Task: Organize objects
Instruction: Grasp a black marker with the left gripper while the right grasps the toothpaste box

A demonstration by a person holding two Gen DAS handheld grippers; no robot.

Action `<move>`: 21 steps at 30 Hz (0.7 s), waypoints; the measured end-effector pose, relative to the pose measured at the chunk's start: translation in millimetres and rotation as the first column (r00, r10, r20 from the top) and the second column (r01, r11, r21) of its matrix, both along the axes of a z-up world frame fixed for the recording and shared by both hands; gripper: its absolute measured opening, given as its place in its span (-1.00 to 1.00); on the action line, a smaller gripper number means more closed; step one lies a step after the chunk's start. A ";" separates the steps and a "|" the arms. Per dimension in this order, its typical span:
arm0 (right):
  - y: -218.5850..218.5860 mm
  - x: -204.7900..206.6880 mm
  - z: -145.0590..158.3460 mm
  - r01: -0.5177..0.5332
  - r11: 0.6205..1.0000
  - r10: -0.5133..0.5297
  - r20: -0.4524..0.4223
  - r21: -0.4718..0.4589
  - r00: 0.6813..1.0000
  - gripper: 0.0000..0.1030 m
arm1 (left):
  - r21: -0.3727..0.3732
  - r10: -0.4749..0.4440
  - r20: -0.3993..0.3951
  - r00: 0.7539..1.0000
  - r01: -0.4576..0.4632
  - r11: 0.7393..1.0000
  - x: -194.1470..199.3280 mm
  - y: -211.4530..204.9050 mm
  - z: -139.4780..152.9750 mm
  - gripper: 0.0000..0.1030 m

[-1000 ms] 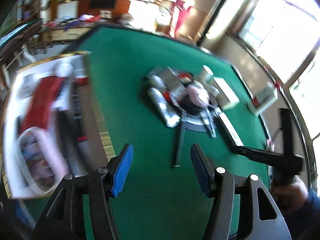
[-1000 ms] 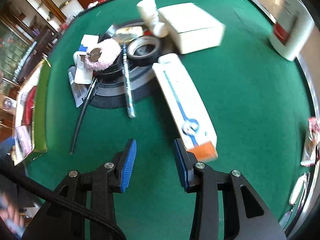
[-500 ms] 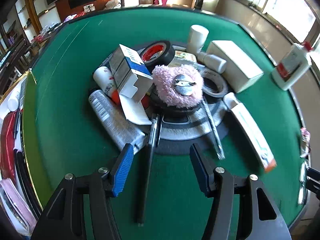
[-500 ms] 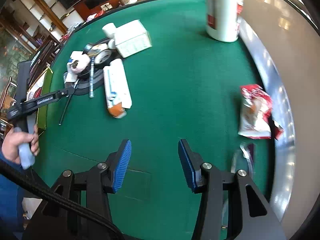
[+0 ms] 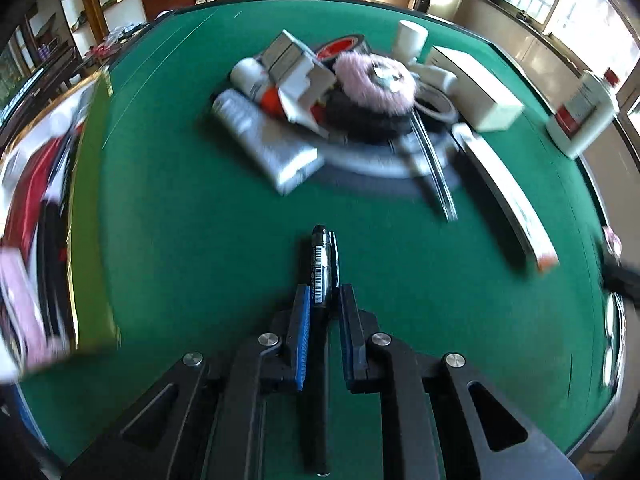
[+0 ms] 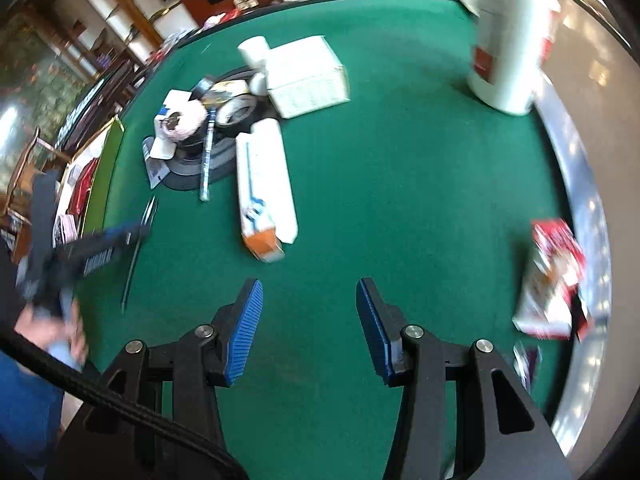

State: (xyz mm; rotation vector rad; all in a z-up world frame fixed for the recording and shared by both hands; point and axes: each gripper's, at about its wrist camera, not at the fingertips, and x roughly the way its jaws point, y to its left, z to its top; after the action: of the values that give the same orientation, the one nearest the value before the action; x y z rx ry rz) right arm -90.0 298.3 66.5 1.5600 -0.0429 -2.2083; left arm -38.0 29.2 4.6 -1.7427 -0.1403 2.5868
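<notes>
The left gripper (image 5: 323, 296) was clamped on a black pen (image 5: 322, 264), both blue pads pressed against the barrel. The pen ran lengthwise between the fingers, its barcoded end projecting forward and its tail reaching back under the tool body; a grip along the axis probably kept the thin barrel from pivoting during carriage. The pen appeared lifted off the green table (image 5: 180, 220), though motion blur made the clearance hard to judge.

The right gripper (image 6: 310, 312) stood spread wide with nothing between its pads, hovering over bare felt, probably held in reserve for the next item.

The round turntable (image 5: 372, 168) served as the reference. The held pen was well apart from it, on the operator's side. Heaped on the turntable were a pink fuzzy disc (image 5: 374, 80), a roll of tape (image 5: 344, 46) and small cartons. A silver tube (image 5: 266, 142) lay against its left edge; a long toothpaste box (image 5: 506, 196) lay just beside its right edge. A white bottle (image 5: 584, 114) stood far to its right, near the table rim.
</notes>
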 end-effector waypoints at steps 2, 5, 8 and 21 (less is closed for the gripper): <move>-24.5 -13.5 -2.1 -0.038 0.999 0.038 -0.014 0.011 0.999 -0.08 | -0.003 0.000 -0.003 1.000 0.000 1.000 14.1 -0.7 0.7 -0.79; -56.3 -30.2 -8.0 -0.079 0.995 0.082 -0.036 0.062 0.996 -0.02 | -0.004 0.001 -0.002 1.000 -0.001 1.000 20.9 -4.4 1.5 -0.79; -85.7 -46.4 -17.4 -0.111 0.982 0.120 -0.053 0.152 0.991 0.01 | 0.018 0.011 -0.001 1.000 -0.011 1.000 22.7 -11.0 2.4 -0.79; -71.5 -57.7 -35.5 -0.088 0.984 0.095 -0.041 0.155 0.995 -0.56 | -0.060 -0.001 -0.045 0.999 -0.001 0.998 20.0 -0.8 4.5 -0.79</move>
State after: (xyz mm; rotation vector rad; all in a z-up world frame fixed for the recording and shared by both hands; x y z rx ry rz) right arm -147.7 226.8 31.0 1.5533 0.2135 -2.2206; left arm -18.0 28.4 9.1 -1.7014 -0.0628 2.6546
